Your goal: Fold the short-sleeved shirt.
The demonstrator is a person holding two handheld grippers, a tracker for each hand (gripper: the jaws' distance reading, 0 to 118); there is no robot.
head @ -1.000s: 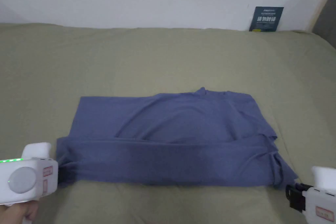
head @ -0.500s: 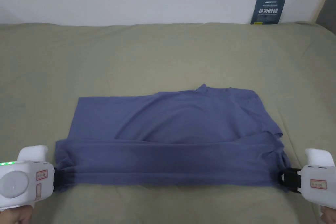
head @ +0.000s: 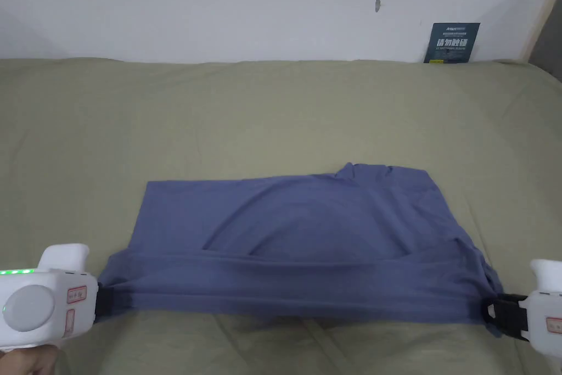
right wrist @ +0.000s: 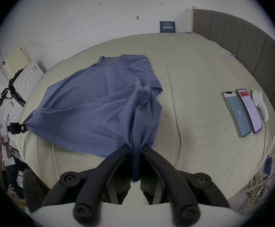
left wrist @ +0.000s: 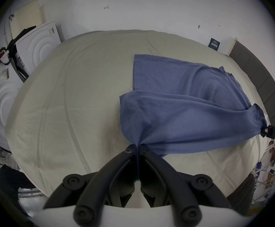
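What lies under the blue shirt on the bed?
Under the blue short-sleeved shirt is the beige bedsheet, bare all around it. The near edge is lifted by the left claw and right claw, showing sheet beneath. Anything under the flat part is covered.

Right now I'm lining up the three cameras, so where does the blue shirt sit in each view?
Head view: the blue shirt lies lower centre on the bed, stretched between the left gripper and the right gripper.
Left gripper view: right of centre, its corner pinched in the jaws at bottom centre.
Right gripper view: left of centre, bunched into the jaws below.
Shared landmark: the dark sign on the wall.
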